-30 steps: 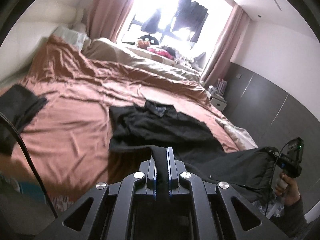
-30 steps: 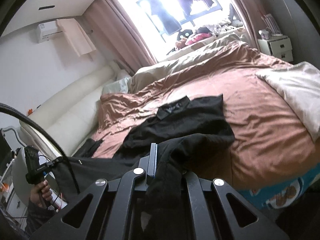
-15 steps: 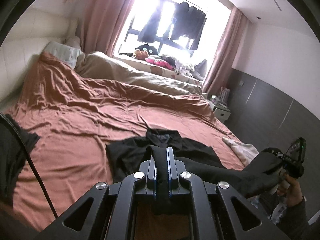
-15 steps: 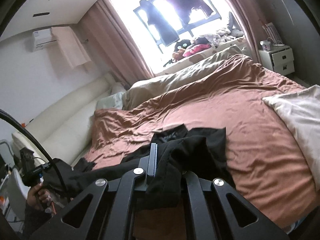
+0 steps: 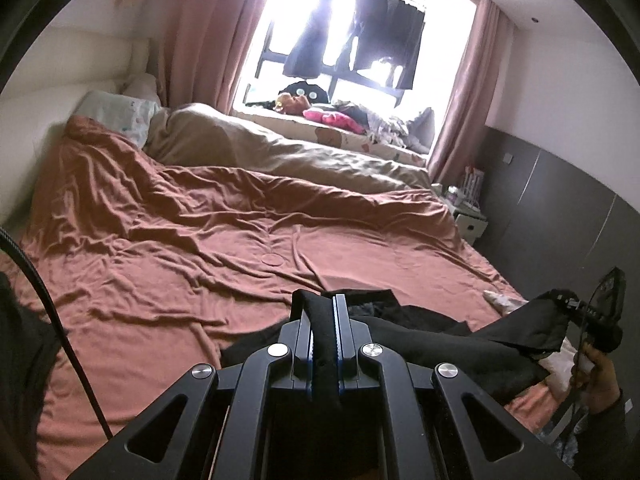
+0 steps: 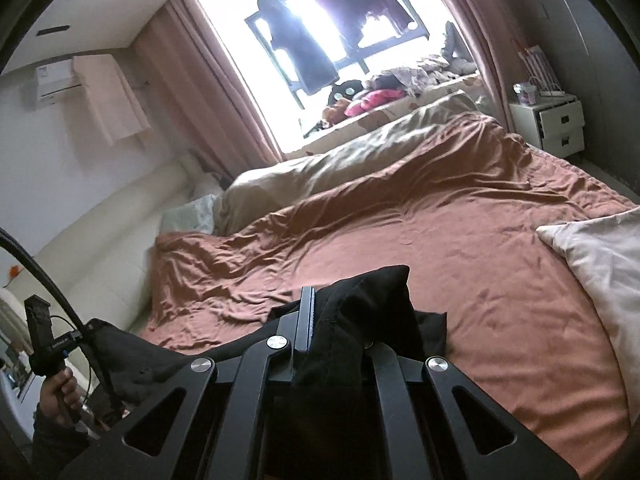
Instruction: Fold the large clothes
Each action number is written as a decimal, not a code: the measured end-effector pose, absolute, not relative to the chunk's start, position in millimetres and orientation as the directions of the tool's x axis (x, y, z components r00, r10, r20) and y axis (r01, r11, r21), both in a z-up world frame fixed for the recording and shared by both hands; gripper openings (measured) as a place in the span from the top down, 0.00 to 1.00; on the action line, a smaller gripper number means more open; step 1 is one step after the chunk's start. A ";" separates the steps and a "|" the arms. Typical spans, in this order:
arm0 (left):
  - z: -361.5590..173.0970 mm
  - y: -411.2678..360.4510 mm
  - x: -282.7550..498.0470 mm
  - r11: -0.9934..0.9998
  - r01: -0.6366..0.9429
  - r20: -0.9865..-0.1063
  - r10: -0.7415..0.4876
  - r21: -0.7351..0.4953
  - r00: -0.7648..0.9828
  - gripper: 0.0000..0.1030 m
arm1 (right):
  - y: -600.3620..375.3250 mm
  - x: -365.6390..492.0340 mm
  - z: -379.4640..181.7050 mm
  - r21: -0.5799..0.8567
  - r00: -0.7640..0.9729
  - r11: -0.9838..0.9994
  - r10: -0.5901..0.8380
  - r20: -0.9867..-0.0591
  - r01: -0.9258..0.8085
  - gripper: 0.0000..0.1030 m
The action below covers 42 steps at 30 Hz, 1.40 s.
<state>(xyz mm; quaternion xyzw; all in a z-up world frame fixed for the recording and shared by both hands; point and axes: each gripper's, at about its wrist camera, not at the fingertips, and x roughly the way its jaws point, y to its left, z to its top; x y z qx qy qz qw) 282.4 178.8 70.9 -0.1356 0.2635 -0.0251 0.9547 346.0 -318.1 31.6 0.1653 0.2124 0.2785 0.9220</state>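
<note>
black garment (image 5: 440, 334) hangs bunched, stretched between both clamped jaws.

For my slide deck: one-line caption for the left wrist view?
Left gripper shut on a black garment stretched across to the right gripper, above a rust-brown bedspread.

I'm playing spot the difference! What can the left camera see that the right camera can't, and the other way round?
Only the left camera shows the left hand-held gripper up close, shut on black cloth, and the person's right hand at the far right.

Only the right camera shows the air conditioner on the wall, a big pale pillow on the bed, and the person's left hand.

Both show the black garment stretched between the grippers, the brown bedspread, the bright window with dark clothes hanging, and the white nightstand.
</note>
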 end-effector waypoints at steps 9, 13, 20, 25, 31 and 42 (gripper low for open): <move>22.5 199.4 368.4 0.965 -0.056 -0.584 -0.108 -0.255 0.805 0.92 | -284.2 422.6 18.4 0.445 0.731 0.814 0.554 -0.400 -0.373 0.99; -10.7 209.4 392.5 0.961 -0.089 -0.630 -0.100 -0.262 0.770 0.92 | -263.3 455.2 4.9 0.445 0.709 0.831 0.533 -0.462 -0.335 0.98; -68.8 224.9 430.9 0.948 -0.152 -0.712 -0.099 -0.280 0.695 0.92 | -231.3 497.1 -4.6 0.395 0.699 0.880 0.455 -0.551 -0.262 0.92; -83.4 232.9 442.8 0.933 -0.193 -0.744 -0.105 -0.303 0.660 0.72 | -211.9 505.5 2.7 0.368 0.717 0.897 0.424 -0.553 -0.246 0.00; -62.7 233.6 426.0 0.946 -0.202 -0.698 -0.036 -0.255 0.715 0.01 | -202.1 498.8 10.4 0.353 0.709 0.897 0.430 -0.560 -0.266 0.00; -118.1 232.9 403.7 0.940 -0.159 -0.816 -0.168 -0.301 0.552 0.20 | -218.9 481.5 5.6 0.197 0.637 0.931 0.354 -0.685 -0.307 0.05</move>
